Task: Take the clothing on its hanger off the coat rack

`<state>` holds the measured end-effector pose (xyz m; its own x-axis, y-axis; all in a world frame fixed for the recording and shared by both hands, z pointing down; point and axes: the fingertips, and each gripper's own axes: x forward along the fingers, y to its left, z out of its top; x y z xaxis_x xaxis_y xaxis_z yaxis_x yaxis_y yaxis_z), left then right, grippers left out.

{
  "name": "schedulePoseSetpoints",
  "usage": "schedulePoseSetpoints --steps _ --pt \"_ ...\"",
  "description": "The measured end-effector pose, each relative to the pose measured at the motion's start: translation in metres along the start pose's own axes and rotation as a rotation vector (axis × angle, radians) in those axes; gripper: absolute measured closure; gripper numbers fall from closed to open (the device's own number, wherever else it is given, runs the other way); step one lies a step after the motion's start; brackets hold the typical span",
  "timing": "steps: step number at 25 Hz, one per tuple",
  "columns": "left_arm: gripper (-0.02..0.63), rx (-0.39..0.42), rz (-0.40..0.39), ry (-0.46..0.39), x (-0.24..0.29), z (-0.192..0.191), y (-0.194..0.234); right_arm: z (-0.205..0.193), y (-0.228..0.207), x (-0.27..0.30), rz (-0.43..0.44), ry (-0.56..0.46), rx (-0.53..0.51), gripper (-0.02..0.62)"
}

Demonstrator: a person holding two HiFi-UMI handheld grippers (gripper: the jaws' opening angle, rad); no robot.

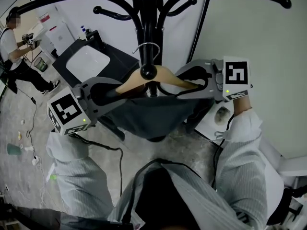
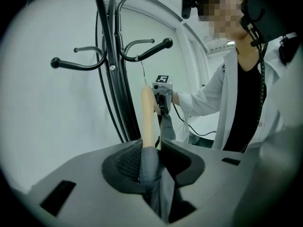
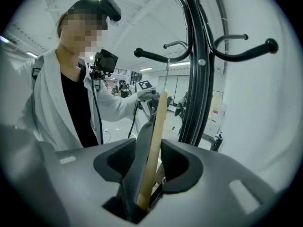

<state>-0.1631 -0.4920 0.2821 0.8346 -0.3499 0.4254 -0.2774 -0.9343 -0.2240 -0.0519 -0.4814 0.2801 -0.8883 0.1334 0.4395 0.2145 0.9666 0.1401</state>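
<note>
Grey floor [image 1: 19, 121], white wall [image 1: 249, 32]; jaws of left tool [image 1: 103, 94] and right tool [image 1: 194, 84] closing, unclenched, astride the hanger [image 1: 172, 78]

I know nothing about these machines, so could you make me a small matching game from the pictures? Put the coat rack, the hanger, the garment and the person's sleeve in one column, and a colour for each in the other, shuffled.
Things
1. coat rack
2. hanger
3. garment
4. sleeve

Colours
A. dark grey
B. very pale grey
C. light wood
D. glossy black

Pairs: 1-D, 2-C, 3-A, 4-B
</note>
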Motion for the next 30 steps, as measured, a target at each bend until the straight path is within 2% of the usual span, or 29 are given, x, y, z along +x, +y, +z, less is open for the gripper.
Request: schedulePoseSetpoints --steps 2,4,7,9,17,23,30 --pt "0.526 -0.025 -0.028 -0.025 0.001 0.001 0.002 -0.004 -0.002 0.002 0.006 0.006 0.004 0.453" --pt "0.531 -0.056 -0.068 -0.028 0.001 0.0 0.001 -0.006 -0.005 0.003 -0.004 0.0 0.011 0.514" --pt "0.537 -0.093 -0.118 -0.03 0.0 0.001 0.0 -0.006 -0.008 0.002 -0.01 -0.011 0.024 0.528" --pt "0.538 -0.09 -0.114 -0.031 0.0 0.001 0.0 -0.006 -0.009 0.002 -0.025 -0.01 0.029 0.531" --pt "0.541 -0.046 -0.084 -0.024 -0.005 0.009 -0.005 0.0 -0.014 0.001 -0.113 0.068 -0.039 0.537" --pt "0.541 0.012 -0.058 -0.048 -0.015 0.038 -0.018 0.021 -0.001 -0.016 -0.162 0.101 -0.101 0.537" --pt "0.541 0.107 -0.09 -0.063 -0.002 0.075 -0.042 0.031 0.029 -0.051 -0.232 0.127 -0.105 0.538"
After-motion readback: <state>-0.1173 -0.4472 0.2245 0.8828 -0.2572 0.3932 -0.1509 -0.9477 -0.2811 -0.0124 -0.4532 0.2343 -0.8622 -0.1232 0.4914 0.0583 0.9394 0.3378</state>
